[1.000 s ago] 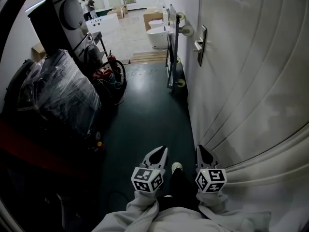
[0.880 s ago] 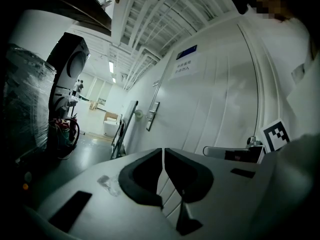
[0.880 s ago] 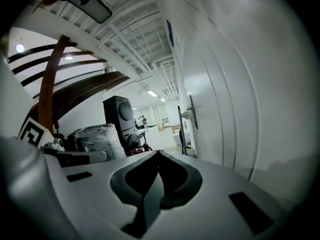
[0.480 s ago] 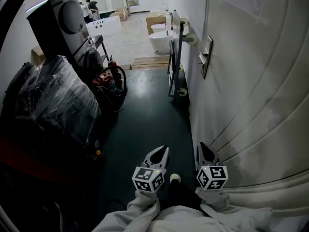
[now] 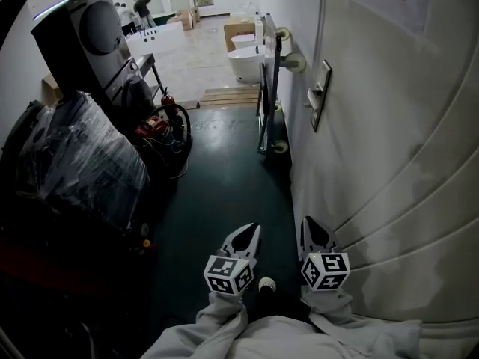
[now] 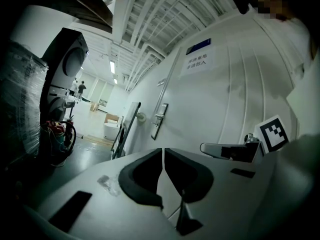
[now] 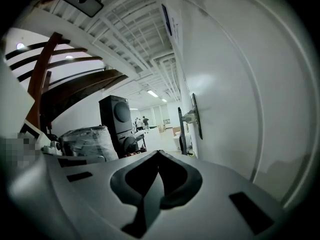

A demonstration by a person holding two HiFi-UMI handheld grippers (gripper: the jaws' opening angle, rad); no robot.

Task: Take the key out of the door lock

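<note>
White door fills the right side of the corridor, and on it, far ahead of both grippers, sits the lock plate. The plate is a slim upright strip with a dark edge, and a pale metal handle sticks out from it towards the corridor. A key in it is too small to make out in any view.

The left gripper and the right gripper hang low, close to the person's body, side by side above the dark green floor and well apart from the lock. The right one is the nearer to the door. Both point forward along the corridor.

Each gripper has its jaws pressed together, tips meeting, with nothing between them. From the left gripper view the lock plate appears above and beyond the jaws.
</note>
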